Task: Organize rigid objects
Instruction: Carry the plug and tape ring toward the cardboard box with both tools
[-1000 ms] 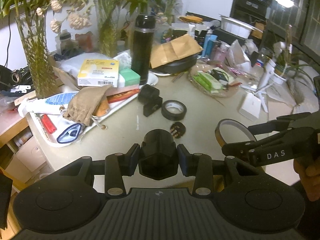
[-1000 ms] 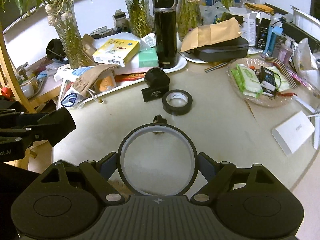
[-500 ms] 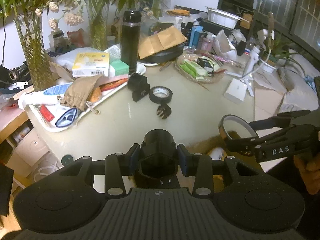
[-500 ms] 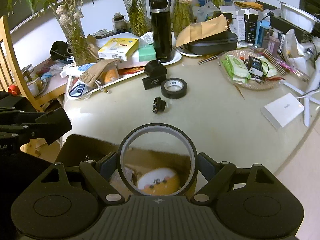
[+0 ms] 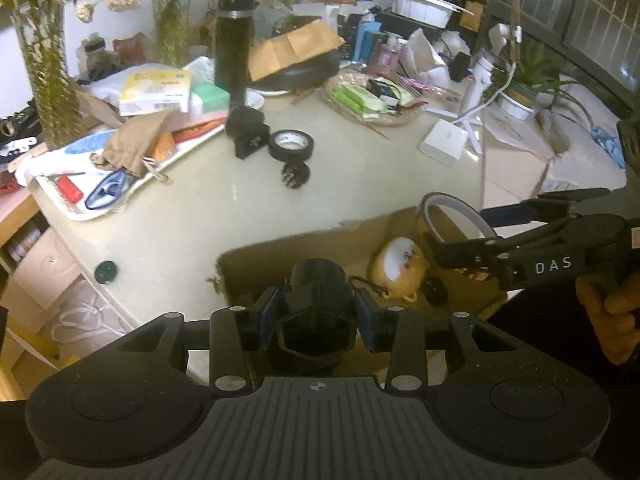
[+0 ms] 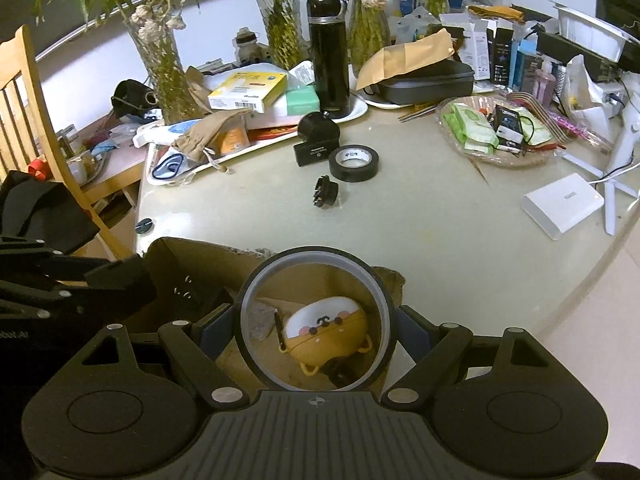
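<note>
Over cardboard box (image 6: 188, 252): left gripper (image 5: 316, 312) pinches one black cylinder (image 5: 318, 300); right gripper (image 6: 316, 326), marked "DAS", pinches one tape ring (image 6: 316, 322).

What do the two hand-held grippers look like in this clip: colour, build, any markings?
Both are matte black plastic. The left hand-held gripper has blue finger pads, silver pivot screws and a ribbed base. The right hand-held gripper shows white "DAS" lettering on its side.

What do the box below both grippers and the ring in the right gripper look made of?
Box: brown corrugated cardboard, matte, with ragged torn edges. Ring: a thin, smooth hoop with a grey face, probably plastic or a tape roll; the look leaves that open.
</note>
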Available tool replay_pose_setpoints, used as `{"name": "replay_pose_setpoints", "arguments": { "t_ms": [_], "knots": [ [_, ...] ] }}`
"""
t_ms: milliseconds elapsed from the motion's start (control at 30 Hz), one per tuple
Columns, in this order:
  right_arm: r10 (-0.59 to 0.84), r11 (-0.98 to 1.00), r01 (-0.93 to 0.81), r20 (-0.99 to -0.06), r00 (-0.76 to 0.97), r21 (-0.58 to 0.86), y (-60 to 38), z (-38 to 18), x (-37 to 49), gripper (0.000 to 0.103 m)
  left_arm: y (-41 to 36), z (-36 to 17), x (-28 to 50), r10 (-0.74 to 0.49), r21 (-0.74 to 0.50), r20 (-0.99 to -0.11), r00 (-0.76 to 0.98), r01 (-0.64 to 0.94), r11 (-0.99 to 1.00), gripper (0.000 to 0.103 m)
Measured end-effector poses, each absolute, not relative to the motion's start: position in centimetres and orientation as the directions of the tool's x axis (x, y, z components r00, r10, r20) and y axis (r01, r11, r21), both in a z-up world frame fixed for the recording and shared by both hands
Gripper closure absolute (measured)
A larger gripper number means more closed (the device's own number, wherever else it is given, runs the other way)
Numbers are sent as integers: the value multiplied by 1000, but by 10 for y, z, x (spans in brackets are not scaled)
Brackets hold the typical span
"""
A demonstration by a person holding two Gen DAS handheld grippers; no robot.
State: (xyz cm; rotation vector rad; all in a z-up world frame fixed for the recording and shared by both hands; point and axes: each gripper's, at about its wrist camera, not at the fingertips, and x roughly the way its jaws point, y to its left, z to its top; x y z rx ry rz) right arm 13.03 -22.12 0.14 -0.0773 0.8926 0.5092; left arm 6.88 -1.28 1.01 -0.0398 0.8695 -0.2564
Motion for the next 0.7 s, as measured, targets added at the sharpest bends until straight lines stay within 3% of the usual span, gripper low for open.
{"name": "replay_pose_setpoints", "arguments": {
  "t_ms": [200,367,433,700],
  "knots": [
    [407,867,-480,-749,523,136,-221,3,125,16,-15,10,67,-321,-212,-709,628,244,946,62],
    [422,855,-500,-741,522,134,-222,-1,121,16,-15,10,67,-286,-186,-729,622,222,957,60],
    [440,845,-515,-732,520,142,-222,-1,119,16,-12,9,65,-275,-181,-731,625,210,961,51],
    [453,819,-563,-727,516,111,-215,-2,112,16,-10,6,60,-205,-97,-752,626,202,975,50]
  ]
}}
